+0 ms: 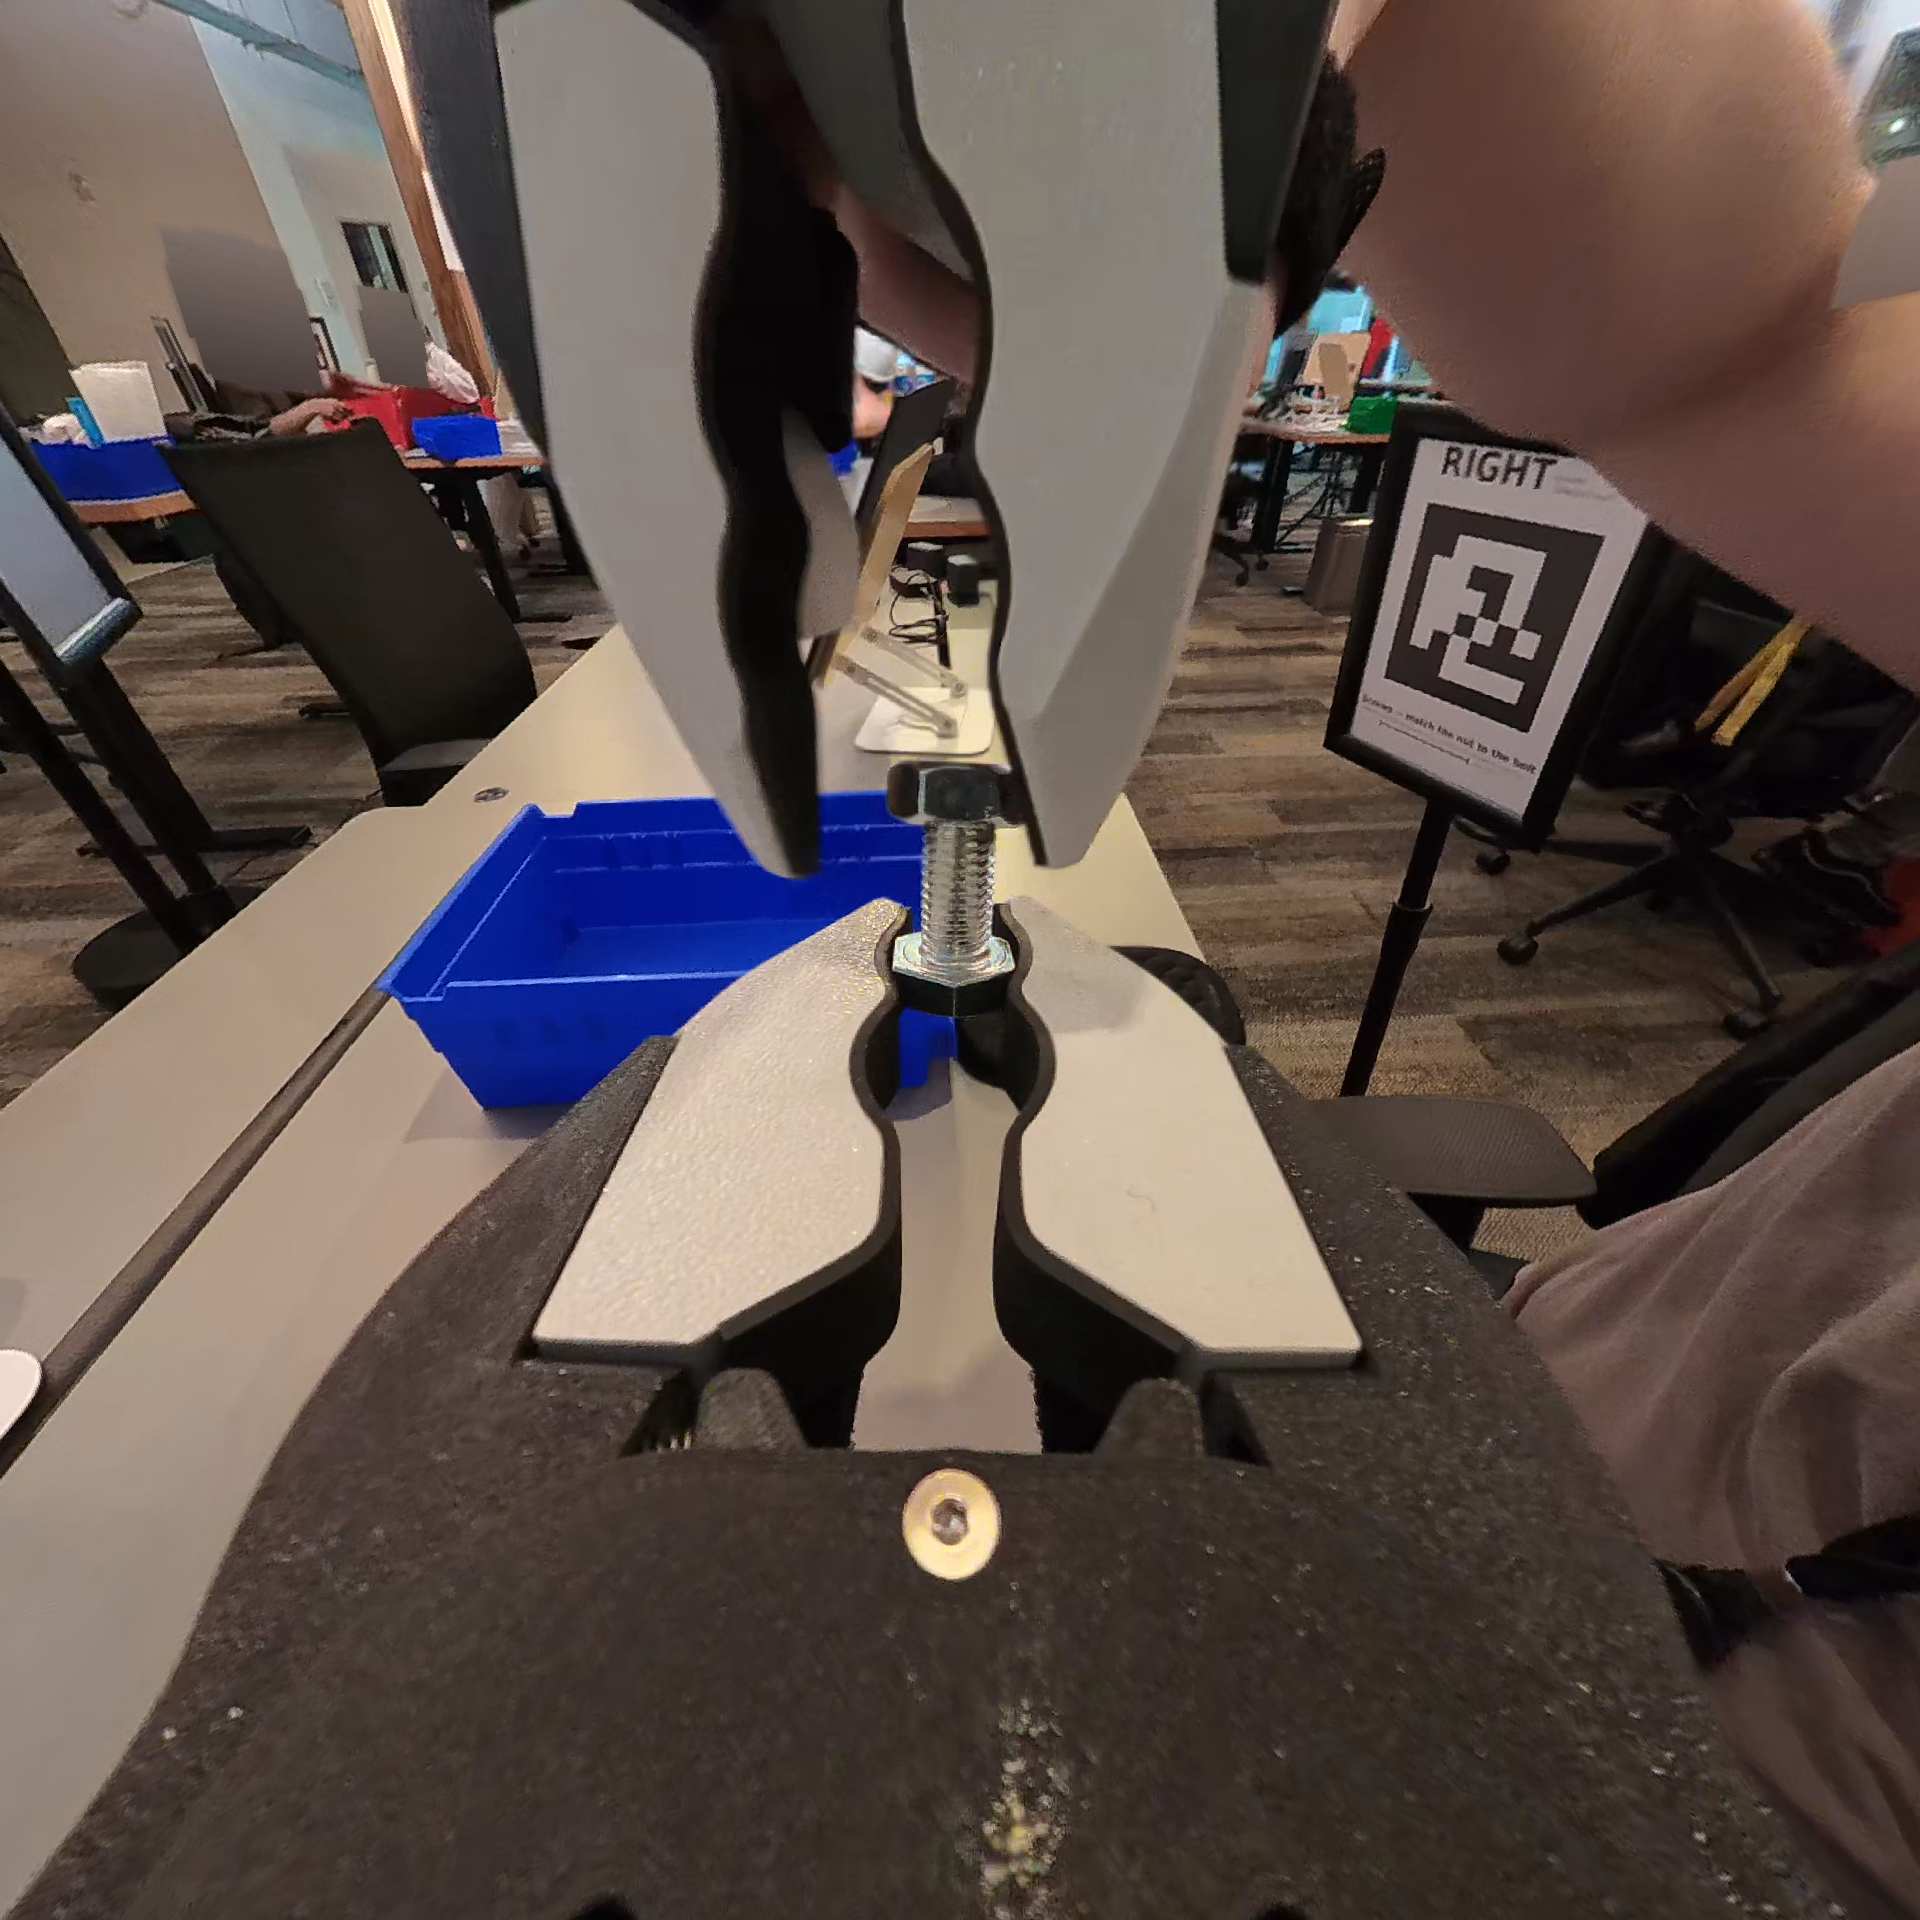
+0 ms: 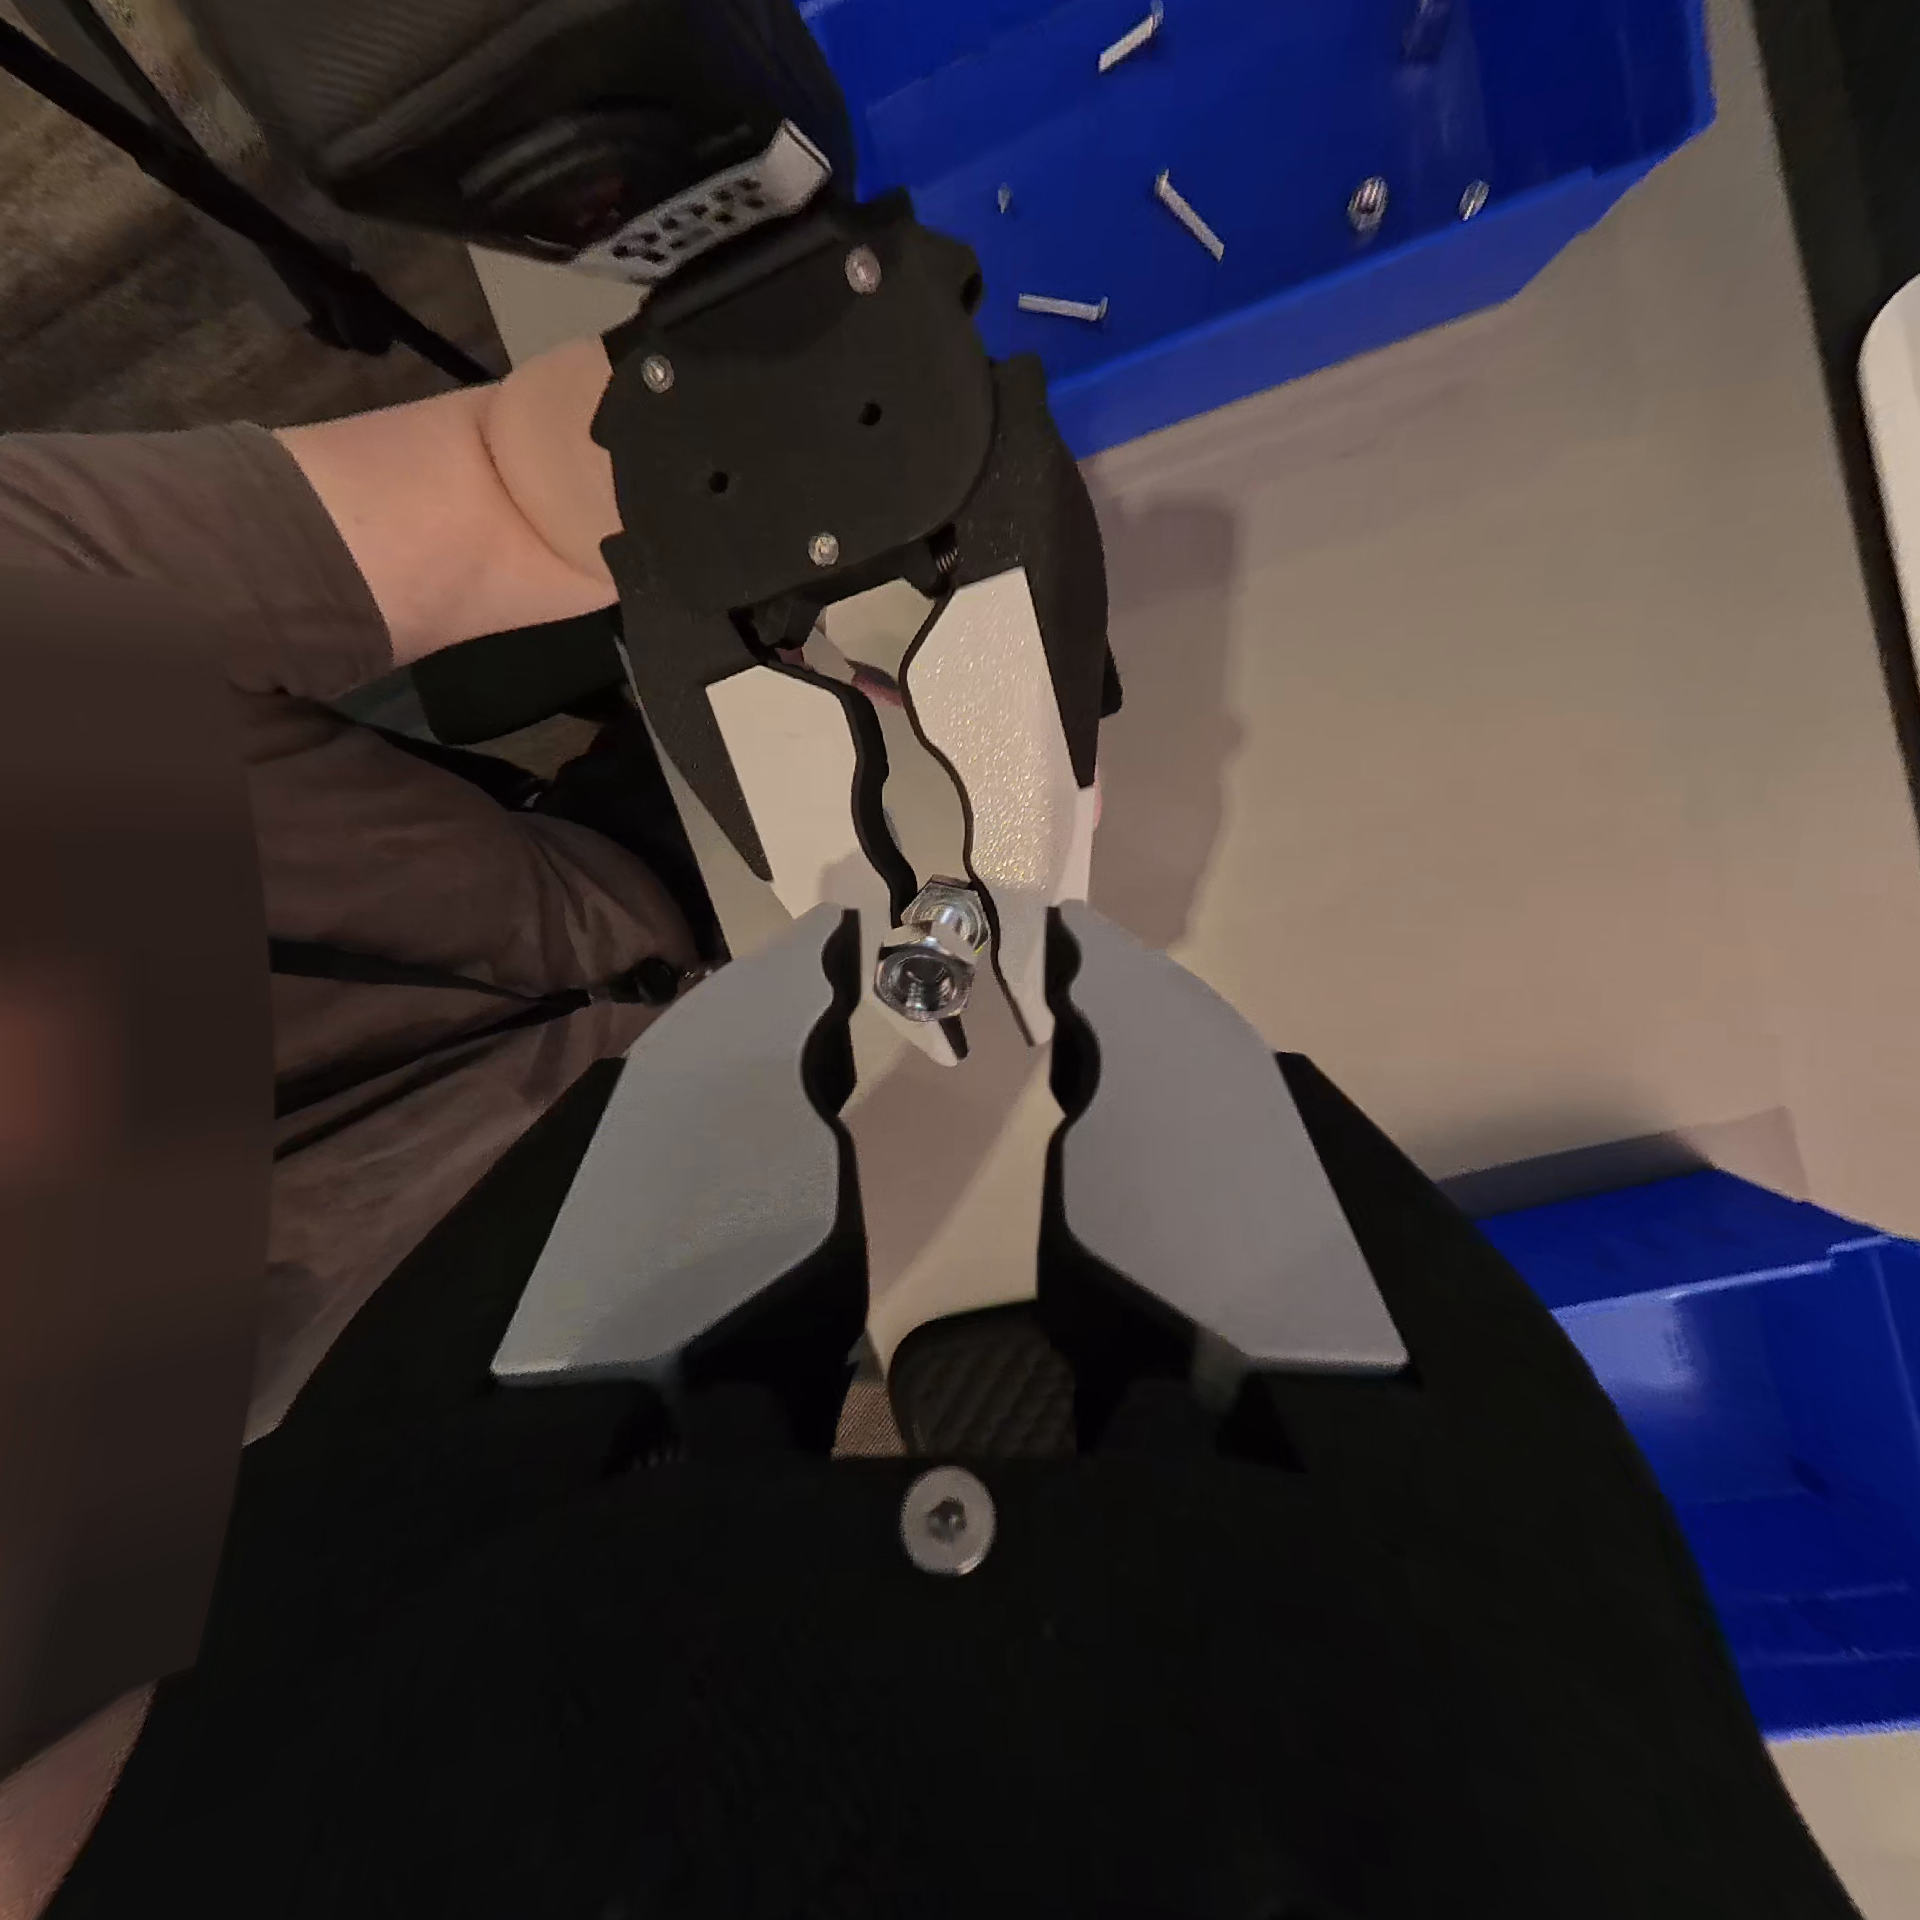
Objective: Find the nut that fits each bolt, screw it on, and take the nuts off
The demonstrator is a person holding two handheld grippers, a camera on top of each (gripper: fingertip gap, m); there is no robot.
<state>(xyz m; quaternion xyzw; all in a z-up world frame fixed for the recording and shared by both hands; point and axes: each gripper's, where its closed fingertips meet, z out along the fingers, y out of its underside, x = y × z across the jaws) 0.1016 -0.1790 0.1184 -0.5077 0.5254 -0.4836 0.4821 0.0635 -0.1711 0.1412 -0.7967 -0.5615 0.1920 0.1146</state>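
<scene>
Where the bolt (image 1: 958,883) stands: upright above the worktop (image 1: 260,1039), head on top, lifted clear of it.
Nut (image 1: 954,964): threaded on the bolt's lower end, well below the head.
Left gripper (image 1: 954,930): jaws clenched on the nut, under the bolt.
Right gripper (image 2: 951,920): reaches down over the bolt head, jaws released and spread to either side of it; one fingertip (image 1: 1060,831) seems to touch the head.
Blue bin (image 1: 623,935): on the worktop just behind the bolt.
</scene>
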